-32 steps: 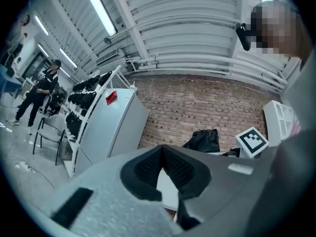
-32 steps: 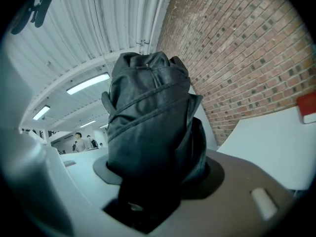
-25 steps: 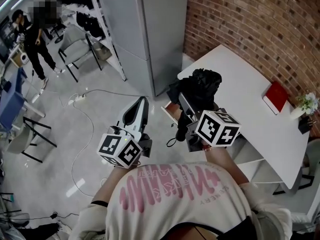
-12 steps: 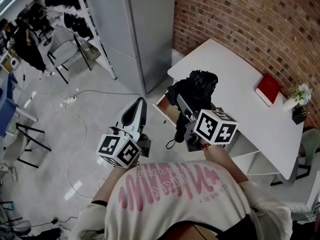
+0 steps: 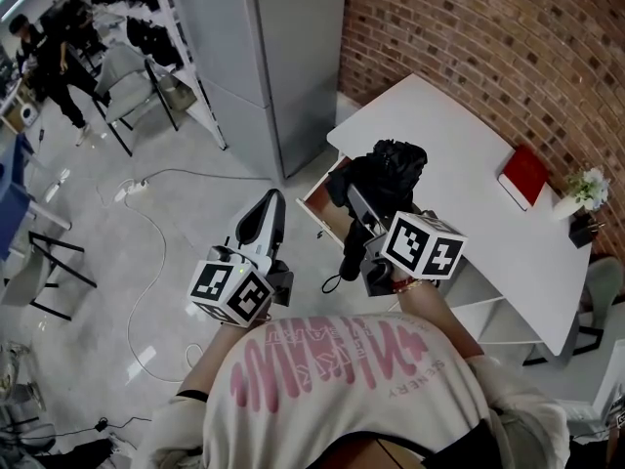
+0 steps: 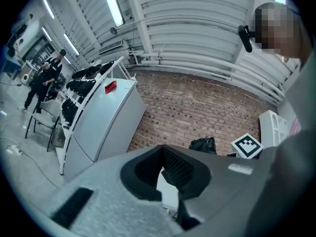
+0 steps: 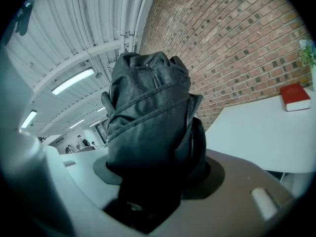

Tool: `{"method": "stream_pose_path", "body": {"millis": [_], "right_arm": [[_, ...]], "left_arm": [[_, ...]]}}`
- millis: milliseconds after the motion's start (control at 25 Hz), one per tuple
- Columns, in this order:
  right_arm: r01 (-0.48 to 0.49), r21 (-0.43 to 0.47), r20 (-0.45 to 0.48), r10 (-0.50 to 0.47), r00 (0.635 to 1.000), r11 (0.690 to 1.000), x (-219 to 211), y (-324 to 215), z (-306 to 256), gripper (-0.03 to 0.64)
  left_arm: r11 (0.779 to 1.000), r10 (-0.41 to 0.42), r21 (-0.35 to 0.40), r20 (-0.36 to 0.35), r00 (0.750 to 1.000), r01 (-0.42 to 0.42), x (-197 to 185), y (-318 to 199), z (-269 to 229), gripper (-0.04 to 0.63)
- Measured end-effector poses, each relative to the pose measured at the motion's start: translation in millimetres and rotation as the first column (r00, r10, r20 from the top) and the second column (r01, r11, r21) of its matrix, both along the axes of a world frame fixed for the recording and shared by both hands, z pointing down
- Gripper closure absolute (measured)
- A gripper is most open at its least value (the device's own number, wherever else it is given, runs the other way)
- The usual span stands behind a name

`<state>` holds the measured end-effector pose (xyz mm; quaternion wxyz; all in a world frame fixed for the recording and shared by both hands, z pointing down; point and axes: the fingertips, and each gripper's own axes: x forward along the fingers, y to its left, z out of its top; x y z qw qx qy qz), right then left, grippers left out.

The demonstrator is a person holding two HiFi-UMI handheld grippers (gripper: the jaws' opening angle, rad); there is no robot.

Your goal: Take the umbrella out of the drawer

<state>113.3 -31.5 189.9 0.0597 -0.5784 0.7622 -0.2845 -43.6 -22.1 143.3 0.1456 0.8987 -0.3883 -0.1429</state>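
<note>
One black folded umbrella [image 7: 148,127] is clenched between the jaws of the right gripper [image 5: 374,211]. Its crumpled fabric stands out past the fingertips, and a thin loop hangs under the gripper. Just beyond those fingertips and lower is the open drawer [image 5: 317,201] of the white table [image 5: 459,145]. The umbrella is out of it, held in the air, and covers part of it in the head view. The part of the drawer's inside that shows is a brown bottom.

The left gripper [image 5: 273,201] is beside the right one. Its jaws meet at the tips with nothing between them.

Compared with one second ago, the grip on the umbrella is the same, and more of the drawer's front now shows left of the right gripper.

The drawer's front edge juts out from the table edge. Ahead of the left gripper stands a grey cabinet [image 5: 283,57], with a strip of floor [image 5: 195,213] between. A cable [image 5: 137,262] lies on the floor left of the left gripper. On the table, to the right of the right gripper and well apart from it, lies a red book [image 5: 525,176].
</note>
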Motion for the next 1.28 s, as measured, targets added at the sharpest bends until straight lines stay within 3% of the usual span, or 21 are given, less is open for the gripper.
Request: {"method": "stream_pose_path", "body": {"millis": [1280], "right_arm": [[0.007, -0.025, -0.030, -0.008, 1.000, 1.000, 10, -15, 13, 0.321]], "left_arm": [[0.999, 0.023, -0.039, -0.008, 1.000, -0.023, 14, -22, 14, 0.592]]}}
